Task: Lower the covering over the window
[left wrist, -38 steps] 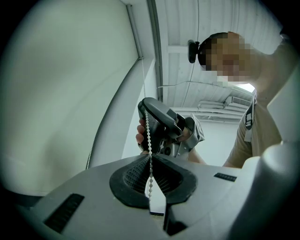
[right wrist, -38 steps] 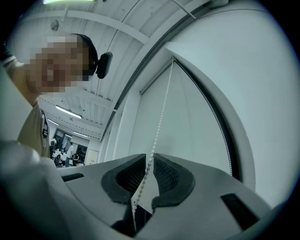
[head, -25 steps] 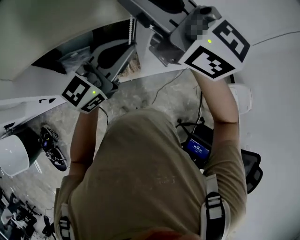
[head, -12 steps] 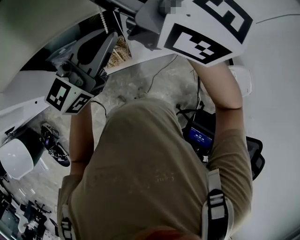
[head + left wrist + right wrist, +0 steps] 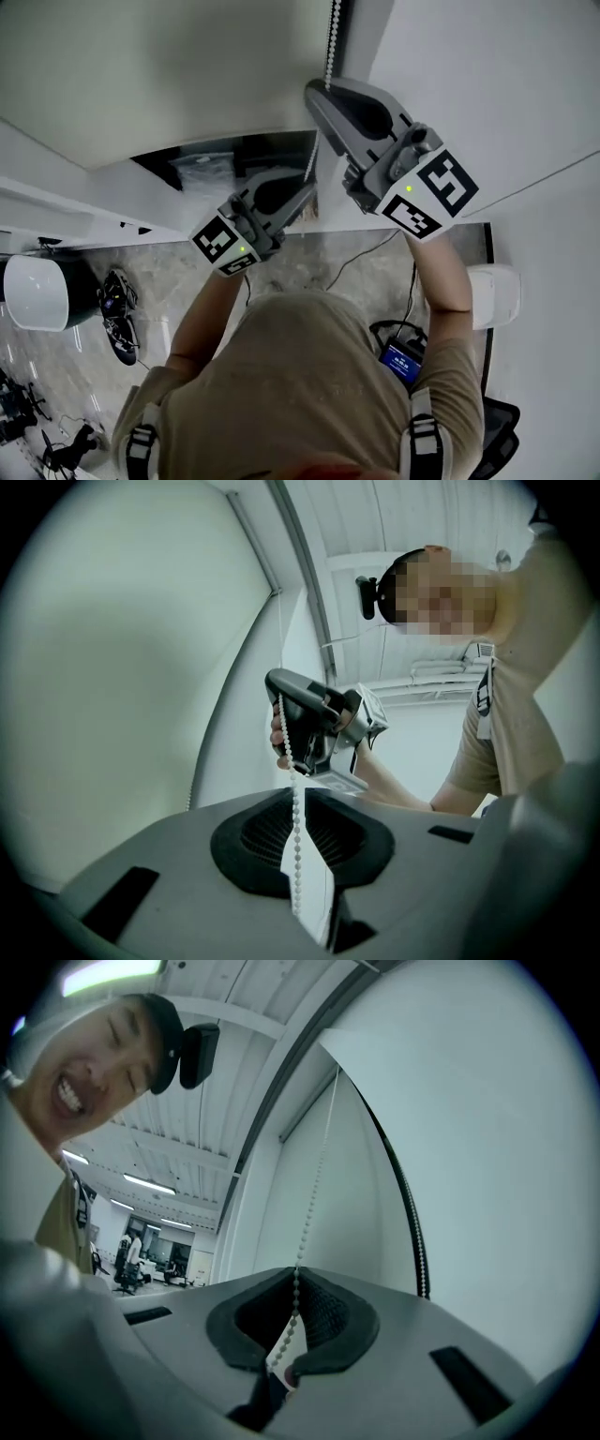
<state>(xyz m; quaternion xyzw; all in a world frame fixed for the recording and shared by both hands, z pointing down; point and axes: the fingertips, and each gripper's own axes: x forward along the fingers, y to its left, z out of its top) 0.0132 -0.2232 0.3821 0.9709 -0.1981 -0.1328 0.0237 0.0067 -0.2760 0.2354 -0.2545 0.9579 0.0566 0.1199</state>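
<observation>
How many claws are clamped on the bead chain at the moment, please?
2. The left claw grips the bead chain lower down; the right claw, having just closed, grips it higher up, directly above the left.

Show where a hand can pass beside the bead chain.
Free: bare wall right of the chain, blind face left of it. Crowded: the chain itself, left gripper shut on it, right gripper just closed on it above.

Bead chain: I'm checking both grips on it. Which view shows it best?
Left gripper view: the bead chain runs from the right tongs, which have just closed on it, down into the shut left tongs. Right gripper view shows it rising from its tongs. Head view shows only short stretches.
</observation>
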